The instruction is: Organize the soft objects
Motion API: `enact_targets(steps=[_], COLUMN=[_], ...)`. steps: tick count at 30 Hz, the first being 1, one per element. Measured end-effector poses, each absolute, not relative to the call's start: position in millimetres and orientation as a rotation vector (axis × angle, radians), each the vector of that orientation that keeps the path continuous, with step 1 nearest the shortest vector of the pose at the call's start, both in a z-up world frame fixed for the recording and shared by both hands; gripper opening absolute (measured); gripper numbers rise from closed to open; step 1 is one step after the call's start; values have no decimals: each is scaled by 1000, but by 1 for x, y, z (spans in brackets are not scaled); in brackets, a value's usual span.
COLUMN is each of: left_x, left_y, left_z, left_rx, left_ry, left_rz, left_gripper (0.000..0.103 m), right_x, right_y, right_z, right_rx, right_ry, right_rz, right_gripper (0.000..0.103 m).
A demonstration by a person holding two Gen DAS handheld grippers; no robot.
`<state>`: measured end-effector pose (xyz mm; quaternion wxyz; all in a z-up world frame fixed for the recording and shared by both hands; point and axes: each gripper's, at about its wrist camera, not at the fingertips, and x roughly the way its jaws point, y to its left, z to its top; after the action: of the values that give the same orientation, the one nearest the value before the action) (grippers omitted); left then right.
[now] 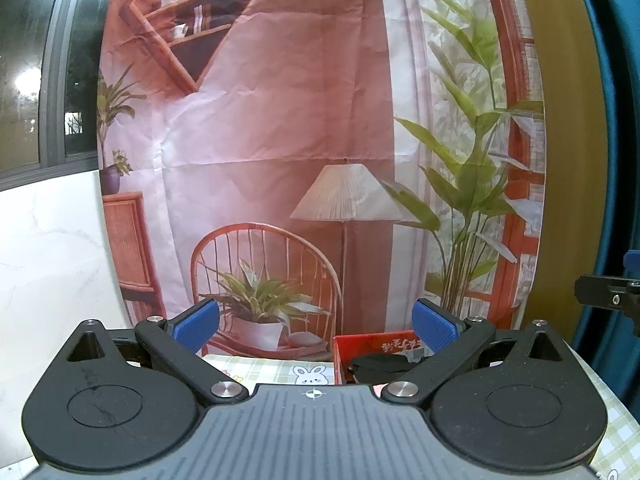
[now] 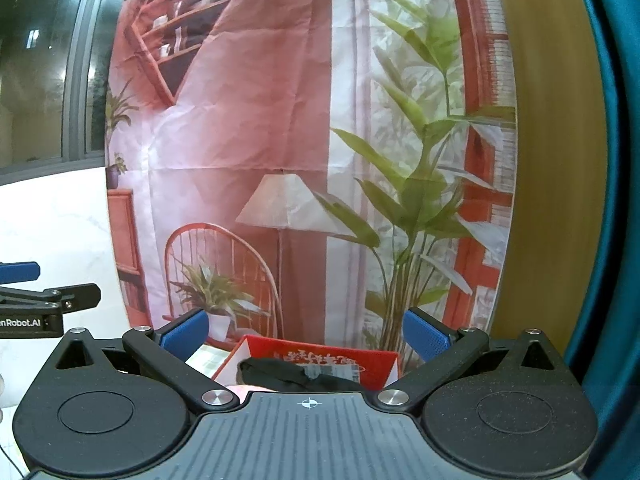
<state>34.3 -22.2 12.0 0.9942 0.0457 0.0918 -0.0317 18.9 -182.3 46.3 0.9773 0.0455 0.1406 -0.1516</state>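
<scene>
Behind the checked-cloth desk (image 1: 276,368) hangs one printed room-scene backdrop (image 1: 280,140). Both grippers, left (image 1: 316,326) and right (image 2: 306,332), have fingers spread wide, empty. One red cardboard box (image 2: 320,358) beyond the right fingers holds one black soft cloth bundle (image 2: 280,374), lying crosswise.

Both views are evenly and fairly brightly lit by indoor light. Bright lamp reflections are seen as glare on the dark window pane (image 1: 24,80) (image 2: 36,40). Strong fisheye bending is noted: the window frame (image 1: 56,72) and the printed backdrop (image 1: 280,120) (image 2: 260,120) are curved toward the edges. The backdrop's creases are rendered sharp; its right margin is smeared and soft. No hard shadows are seen.
</scene>
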Motion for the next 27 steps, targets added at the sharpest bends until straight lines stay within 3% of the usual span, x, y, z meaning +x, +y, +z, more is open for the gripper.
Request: enact_targets(steps=[27], left_x=[32], left_y=[-20], left_z=[14], left_rx=[84], left_ry=[172], left_rz=[-54], left_gripper=[103], right_x=[13], right_y=[-187], right_z=[43], right_rx=[101], right_ry=[292], right_rz=[-317], right_gripper=[103])
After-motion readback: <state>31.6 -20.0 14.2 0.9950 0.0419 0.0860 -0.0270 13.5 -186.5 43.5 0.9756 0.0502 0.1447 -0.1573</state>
